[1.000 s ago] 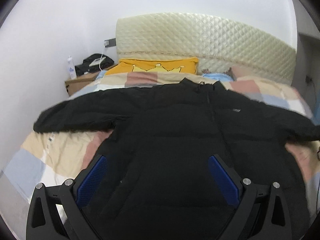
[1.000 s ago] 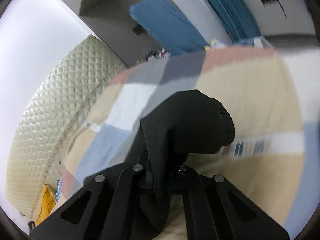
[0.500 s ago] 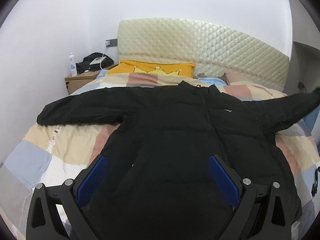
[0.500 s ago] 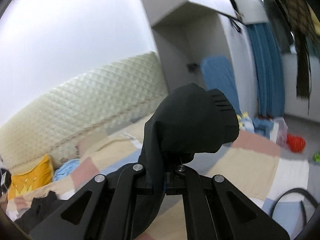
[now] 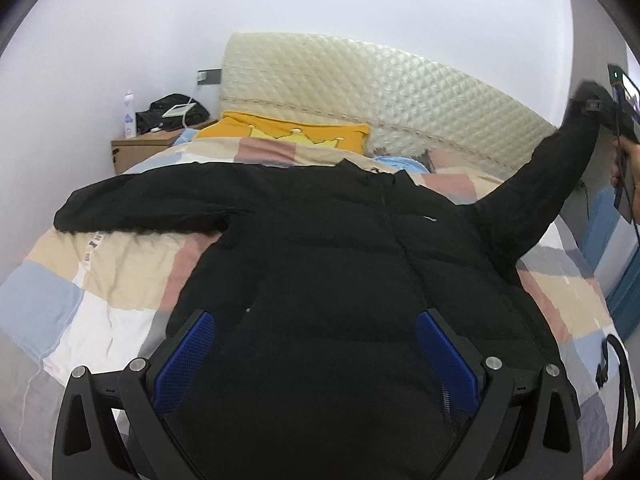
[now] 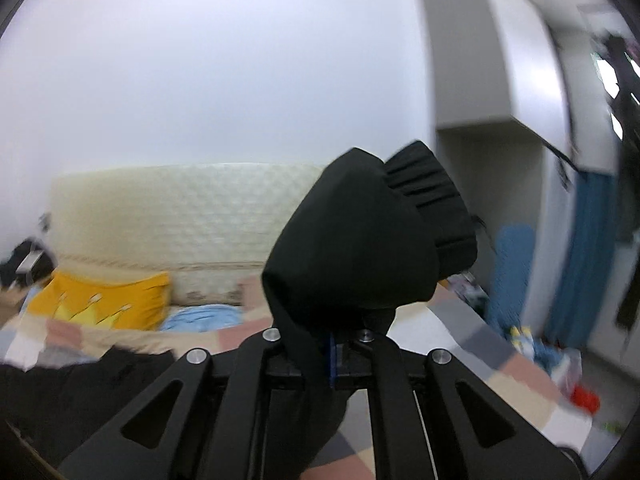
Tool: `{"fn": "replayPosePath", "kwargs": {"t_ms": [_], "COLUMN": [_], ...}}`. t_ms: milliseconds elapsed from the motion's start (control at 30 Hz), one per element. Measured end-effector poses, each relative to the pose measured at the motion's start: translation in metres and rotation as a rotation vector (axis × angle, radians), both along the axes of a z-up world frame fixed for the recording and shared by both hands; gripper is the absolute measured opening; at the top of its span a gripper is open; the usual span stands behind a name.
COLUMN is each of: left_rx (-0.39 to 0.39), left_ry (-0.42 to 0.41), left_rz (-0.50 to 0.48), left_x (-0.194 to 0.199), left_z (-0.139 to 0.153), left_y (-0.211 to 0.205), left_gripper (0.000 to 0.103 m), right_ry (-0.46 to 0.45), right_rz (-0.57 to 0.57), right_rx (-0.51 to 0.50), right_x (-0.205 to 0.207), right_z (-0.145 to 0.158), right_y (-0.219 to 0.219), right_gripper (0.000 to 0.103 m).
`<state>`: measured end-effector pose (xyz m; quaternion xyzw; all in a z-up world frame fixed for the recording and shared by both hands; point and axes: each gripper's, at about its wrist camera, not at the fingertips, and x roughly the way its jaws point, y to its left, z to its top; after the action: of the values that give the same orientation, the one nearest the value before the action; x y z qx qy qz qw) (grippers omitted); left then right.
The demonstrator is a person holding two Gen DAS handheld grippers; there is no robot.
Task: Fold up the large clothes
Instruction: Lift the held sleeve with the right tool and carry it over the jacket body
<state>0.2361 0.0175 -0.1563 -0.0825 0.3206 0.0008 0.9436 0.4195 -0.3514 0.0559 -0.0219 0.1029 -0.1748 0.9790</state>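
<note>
A black puffer jacket (image 5: 328, 264) lies face up on the patchwork bed, its left sleeve (image 5: 136, 208) stretched out flat. My left gripper (image 5: 316, 356) is open and hovers over the jacket's lower body, blue pads apart. My right gripper (image 6: 332, 356) is shut on the jacket's right sleeve near the ribbed cuff (image 6: 432, 200) and holds it high in the air. In the left wrist view that raised sleeve (image 5: 536, 184) rises to the right gripper (image 5: 616, 104) at the far right.
The patchwork quilt (image 5: 100, 280) covers the bed, with a yellow pillow (image 5: 288, 132) and quilted headboard (image 5: 360, 84) behind. A wooden nightstand (image 5: 140, 148) with a bottle and bag stands at left. Blue curtains (image 6: 580, 248) and floor clutter lie to the right.
My right gripper has lifted the sleeve from the bed high into the air and swung toward the headboard. My left gripper has stayed open over the jacket.
</note>
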Motion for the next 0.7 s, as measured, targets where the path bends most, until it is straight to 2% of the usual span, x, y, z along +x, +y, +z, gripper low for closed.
{"fn": "replayPosePath", "kwargs": {"t_ms": [133,233,367,433,533,700], "left_rx": [-0.032,-0.053,-0.085,-0.117,-0.124,-0.154], "left_ry": [0.027,0.02,-0.017,-0.055,-0.099,-0.1], "left_rz": [0.019,0.047,0.074,0.076,0.113,0.157], "left_x": [0.004,-0.003,-0.013,-0.017,-0.02,-0.018], "left_z": [-0.004,-0.002,0.003,0.009,0.017,0.017], "left_y": [0.016,0.03,0.048,0.058,0.07,0.089], "left_gripper": [0.102,0.102,0.102,0.102,0.102,0.102], "right_ry": [0.036,0.049,0.07,0.095,0.139,0.218], "right_rz": [0.125,0.196,0.269,0.31,0.377,0.468], "right_rx": [-0.076,-0.077,-0.068,-0.081,-0.068,-0.127], "right_x": [0.007,0.014,0.02,0.022,0.031,0.044], "right_z": [0.001,-0.002,-0.023,-0.04,-0.072,-0.127], "right_y": [0.068,0.113,0.165,0.19,0.227,0.281], "right_gripper": [0.007,0.007,0.007,0.007,0.008,0.01]}}
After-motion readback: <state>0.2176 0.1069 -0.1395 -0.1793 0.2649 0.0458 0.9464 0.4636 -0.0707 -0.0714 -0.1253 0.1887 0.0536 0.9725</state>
